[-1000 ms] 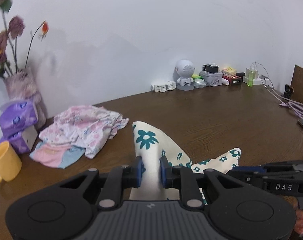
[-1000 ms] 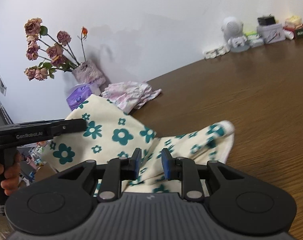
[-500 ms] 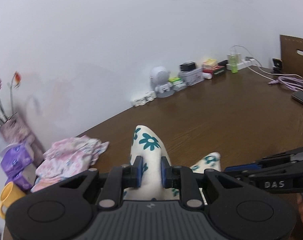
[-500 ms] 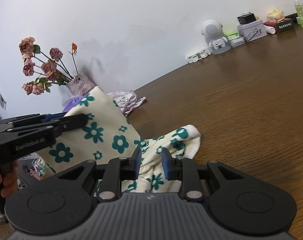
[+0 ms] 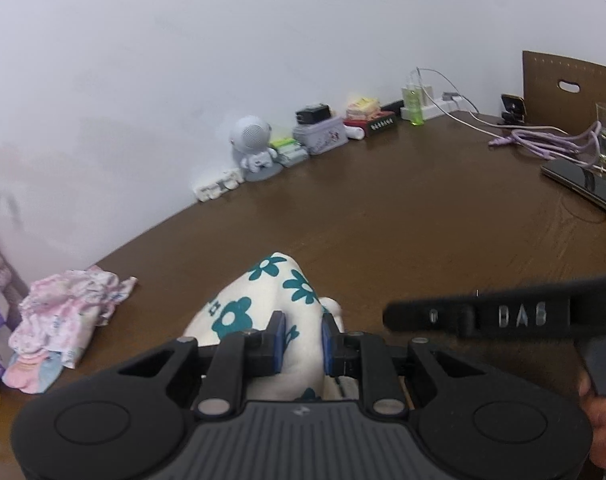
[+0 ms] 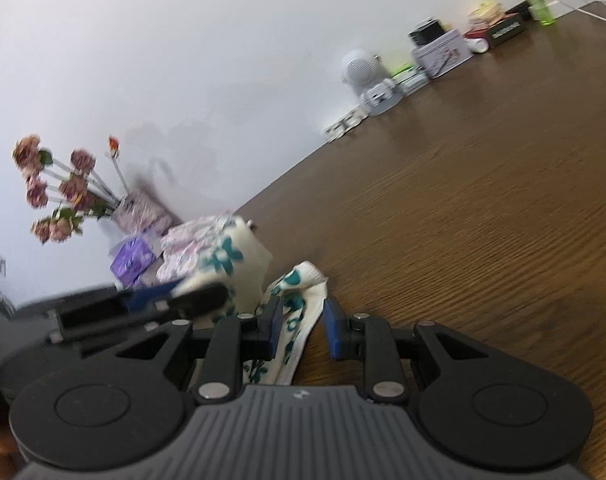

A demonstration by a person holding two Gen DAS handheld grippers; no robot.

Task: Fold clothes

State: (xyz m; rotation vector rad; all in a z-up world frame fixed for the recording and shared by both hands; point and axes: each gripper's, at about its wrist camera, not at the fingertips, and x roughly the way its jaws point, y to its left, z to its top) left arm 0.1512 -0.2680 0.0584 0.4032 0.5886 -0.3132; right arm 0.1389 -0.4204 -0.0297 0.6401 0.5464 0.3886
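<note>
Cream flowered garment at lower centre, bunched above brown table. Left gripper clamped on cloth; right gripper parted, fabric against one pad only. Advisable: regrip before laying flat.

A cream garment with teal flowers sits bunched and raised; at ten o'clock, a crumpled pink floral pile lies flat.

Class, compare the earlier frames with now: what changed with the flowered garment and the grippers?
The right gripper has opened, with the flowered garment now against one finger only, bunched lower toward the table. The left gripper stays clamped on it; the pink clothes pile is unmoved.
</note>
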